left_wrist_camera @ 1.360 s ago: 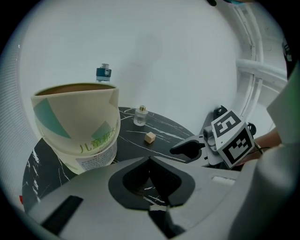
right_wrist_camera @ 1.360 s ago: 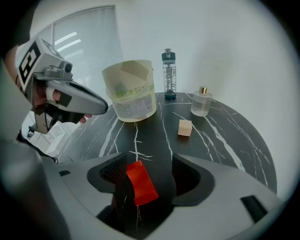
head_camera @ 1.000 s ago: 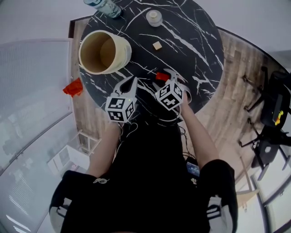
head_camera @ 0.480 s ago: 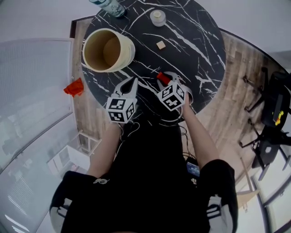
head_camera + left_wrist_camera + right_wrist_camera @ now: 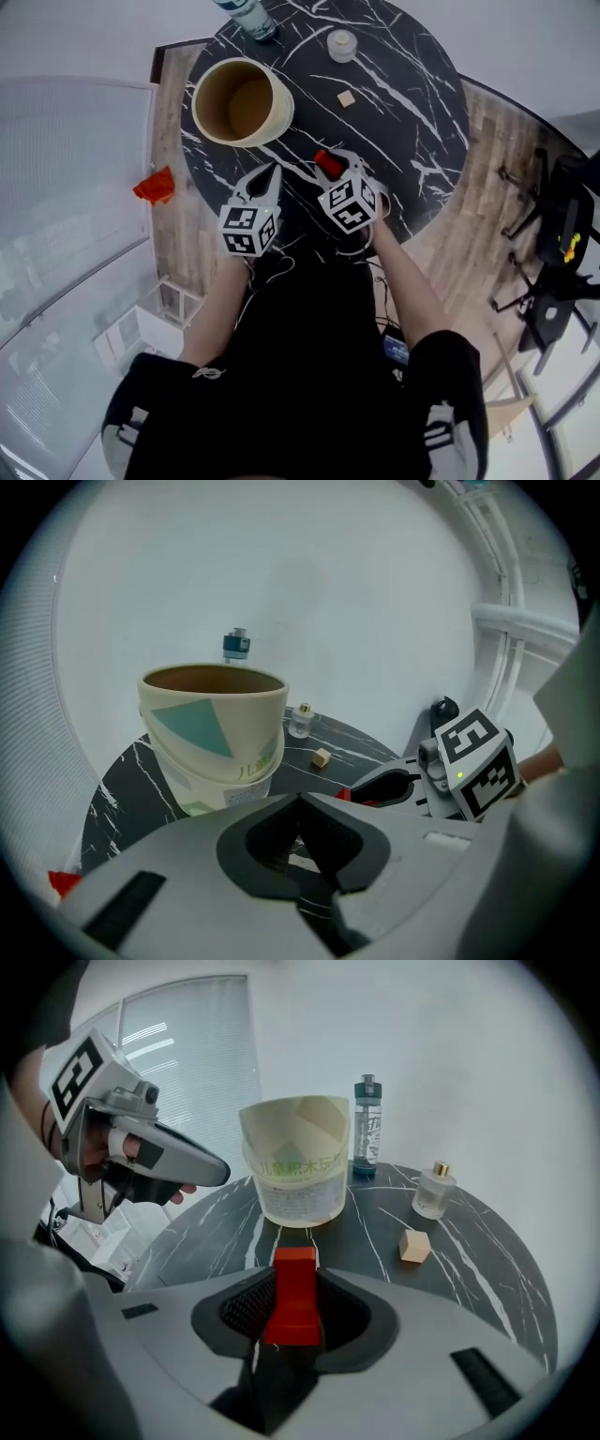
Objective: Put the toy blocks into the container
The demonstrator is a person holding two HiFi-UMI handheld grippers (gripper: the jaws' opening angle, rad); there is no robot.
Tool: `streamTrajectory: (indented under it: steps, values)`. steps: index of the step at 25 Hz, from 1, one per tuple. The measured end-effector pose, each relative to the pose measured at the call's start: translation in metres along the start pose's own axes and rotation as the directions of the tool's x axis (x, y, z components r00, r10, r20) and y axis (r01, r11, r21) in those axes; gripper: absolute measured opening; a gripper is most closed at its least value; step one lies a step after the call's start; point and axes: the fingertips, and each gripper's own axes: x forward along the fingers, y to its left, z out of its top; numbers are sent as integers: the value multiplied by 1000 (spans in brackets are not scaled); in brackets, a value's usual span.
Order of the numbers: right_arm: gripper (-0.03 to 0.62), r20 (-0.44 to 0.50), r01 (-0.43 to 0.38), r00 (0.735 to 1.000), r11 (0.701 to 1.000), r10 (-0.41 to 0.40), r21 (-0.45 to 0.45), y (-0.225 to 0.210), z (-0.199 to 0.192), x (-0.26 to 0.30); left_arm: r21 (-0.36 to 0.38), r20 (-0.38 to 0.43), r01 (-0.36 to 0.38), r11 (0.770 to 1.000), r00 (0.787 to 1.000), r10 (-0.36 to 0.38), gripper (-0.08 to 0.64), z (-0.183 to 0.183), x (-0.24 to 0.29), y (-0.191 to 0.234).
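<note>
My right gripper (image 5: 327, 163) (image 5: 294, 1274) is shut on a red block (image 5: 324, 160) (image 5: 296, 1302), held just above the black marble table (image 5: 412, 112); its jaws have just been closing on it. The cream bucket (image 5: 282, 112) (image 5: 298, 1180) (image 5: 214, 747) stands upright and open at the table's far left, beyond both grippers. My left gripper (image 5: 270, 175) (image 5: 302, 803) is shut with nothing in it, a little in front of the bucket. A small wooden cube (image 5: 346, 98) (image 5: 413, 1246) (image 5: 322, 757) lies on the table to the right of the bucket.
A water bottle (image 5: 248, 17) (image 5: 367, 1129) stands behind the bucket at the far edge. A small glass bottle (image 5: 342, 44) (image 5: 433, 1192) stands near the cube. A red object (image 5: 155, 186) lies on the floor left of the table.
The right gripper's jaws closed on the red block, which lay on the table before them, and lifted it slightly. Both grippers have shifted a little towards the bucket.
</note>
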Motion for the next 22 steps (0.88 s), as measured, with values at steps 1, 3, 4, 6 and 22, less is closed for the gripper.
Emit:
streamTrajectory:
  steps: [1,3,4,6,22]
  values:
    - [123,8,-3,1000,1000,3,-6,5,6,1,-2,2,-5,1000,1000,5,0,0,-4,5]
    - [123,21,-13,1000,1000,13,-23,16,20,5,-10,8,-18,1000,1000,19,0,-2,-12,16]
    - [123,27,-19,999,999,20,-30,23,26,7,-15,10,-27,1000,1000,27,0,-3,-17,22]
    - [123,43,-38,998,998,40,-39,37,39,11,-26,14,-47,999,999,47,0,-5,-27,36]
    - [123,129,-128,982,988,139,-92,140,126,50,-120,82,-173,978,980,183,0,-18,-100,151]
